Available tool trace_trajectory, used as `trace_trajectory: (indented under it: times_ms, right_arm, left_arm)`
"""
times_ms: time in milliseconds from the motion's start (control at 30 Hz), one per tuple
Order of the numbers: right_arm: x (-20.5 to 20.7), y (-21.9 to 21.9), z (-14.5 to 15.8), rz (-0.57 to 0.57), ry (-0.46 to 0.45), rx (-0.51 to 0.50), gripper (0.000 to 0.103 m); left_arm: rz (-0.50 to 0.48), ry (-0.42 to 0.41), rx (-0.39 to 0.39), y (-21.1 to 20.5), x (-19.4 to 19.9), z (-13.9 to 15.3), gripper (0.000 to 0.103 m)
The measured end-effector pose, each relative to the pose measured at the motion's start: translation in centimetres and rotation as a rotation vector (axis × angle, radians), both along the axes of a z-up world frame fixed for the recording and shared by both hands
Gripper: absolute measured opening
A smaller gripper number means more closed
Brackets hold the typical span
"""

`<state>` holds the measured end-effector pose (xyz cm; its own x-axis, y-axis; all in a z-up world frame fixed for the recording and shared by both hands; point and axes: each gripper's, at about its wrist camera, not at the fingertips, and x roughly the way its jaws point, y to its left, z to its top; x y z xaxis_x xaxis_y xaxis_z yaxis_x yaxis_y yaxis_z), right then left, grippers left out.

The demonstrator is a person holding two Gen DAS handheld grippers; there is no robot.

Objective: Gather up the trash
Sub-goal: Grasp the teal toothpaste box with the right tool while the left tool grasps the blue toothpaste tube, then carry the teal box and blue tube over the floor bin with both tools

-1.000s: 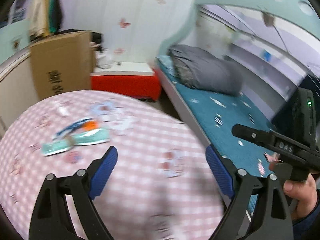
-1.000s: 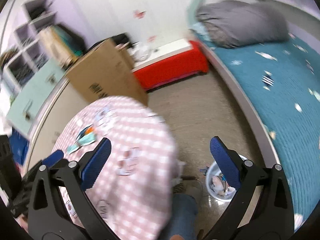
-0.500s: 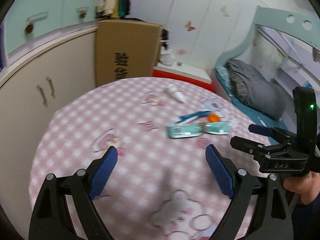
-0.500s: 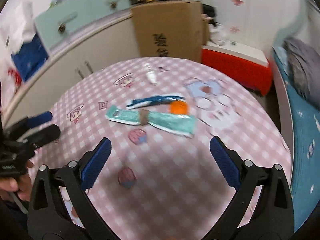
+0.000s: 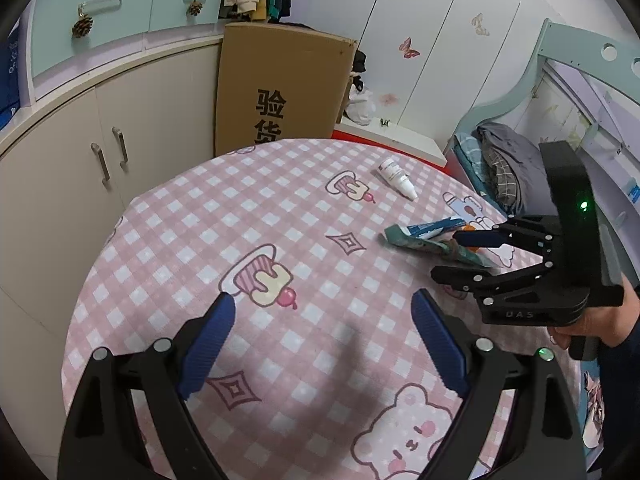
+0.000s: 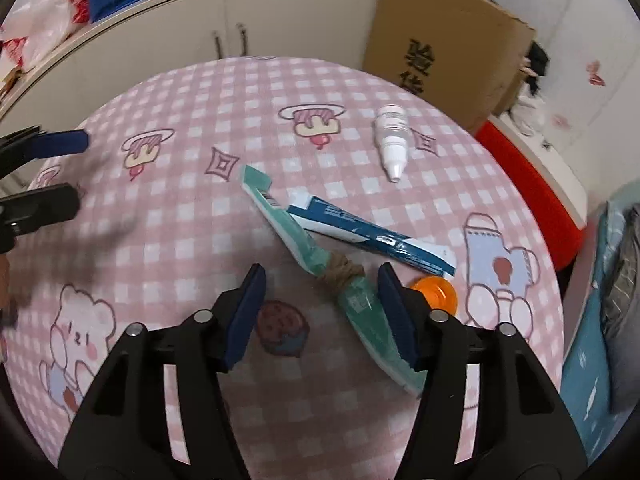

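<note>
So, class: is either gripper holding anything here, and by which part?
Nothing is held. Left gripper and right gripper are both open; the green wrapper lies untouched.

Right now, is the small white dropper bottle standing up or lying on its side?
Lying on its side. The white dropper bottle rests flat on the pink checked tablecloth, nozzle pointing toward the wrappers, with no tool touching it.

**Count of things on the table**

Four pieces of trash lie on one round table [image 6: 192, 208]: one green wrapper [image 6: 304, 248] knotted in the middle, one blue wrapper [image 6: 368, 236], one orange cap [image 6: 438, 294] and one small white bottle [image 6: 392, 140]. Two grippers show, each with two blue-padded fingers. One cardboard box [image 5: 280, 84] stands behind.
</note>
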<state>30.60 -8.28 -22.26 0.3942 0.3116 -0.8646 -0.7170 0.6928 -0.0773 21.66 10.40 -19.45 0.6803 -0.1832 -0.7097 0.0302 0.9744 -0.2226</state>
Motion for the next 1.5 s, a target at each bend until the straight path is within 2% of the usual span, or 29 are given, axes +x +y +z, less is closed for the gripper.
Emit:
trace_trajectory:
  times_ms: [33,67,200,433,600,867,1000,1033,1067,1100,1133,1167,1233,1500]
  right_arm:
    - [0.0,0.2,-0.1,0.008,0.015,0.012,0.035]
    - [-0.1,0.1,-0.1,0.010,0.035,0.029,0.028]
    - [-0.9,-0.8,0.1,-0.039,0.043,0.084,0.022]
    - [-4.1,-4.5,0.2,-0.145,0.076,0.212,0.022]
    - [-6.6,-9.0,0.9,-0.264,0.072,0.302,0.022]
    - [-9.9,-15.8,1.4,-0.456,0.054,0.395,0.022]
    - [-11.2,-18.1,1.7,-0.525,0.041,0.445,0.022]
    - [-11.3,-18.4,1.8,-0.535,0.037,0.455,0.022]
    - [-11.7,-18.8,1.9,-0.547,0.032,0.468,0.022]
    - [-12.0,-19.2,2.0,-0.560,0.027,0.482,0.022]
    - [-12.3,-19.6,2.1,-0.570,0.023,0.494,0.022]
    - [-12.6,-20.0,2.3,-0.578,0.018,0.505,0.022]
    - [-12.9,-20.7,2.5,-0.592,0.012,0.523,0.022]
    - [-14.4,-23.2,3.4,-0.642,-0.023,0.592,0.022]
  left_arm:
    - [-0.001,0.001,0.001,-0.1,0.0,0.0,0.088]
    - [-0.005,0.002,0.002,-0.4,0.2,0.0,0.088]
    - [-0.027,0.000,0.014,-1.6,0.7,0.3,0.088]
    - [-0.082,-0.009,0.066,-3.8,1.9,0.7,0.088]
    - [-0.140,-0.012,0.113,-6.0,3.6,0.5,0.088]
    - [-0.306,-0.003,0.246,-11.7,8.1,-1.0,0.088]
    - [-0.373,-0.005,0.350,-14.0,10.6,-1.9,0.087]
    - [-0.392,0.000,0.358,-14.3,11.0,-2.2,0.084]
    - [-0.417,0.016,0.357,-14.5,11.3,-2.4,0.065]
    - [-0.441,0.029,0.329,-14.5,11.6,-2.6,0.059]
    - [-0.461,0.045,0.291,-14.5,11.7,-2.5,0.045]
    - [-0.466,0.050,0.285,-14.5,11.7,-2.4,0.030]
    - [-0.474,0.057,0.300,-14.8,11.4,-2.2,0.015]
    - [-0.387,0.039,0.177,-13.2,7.3,-1.2,0.013]
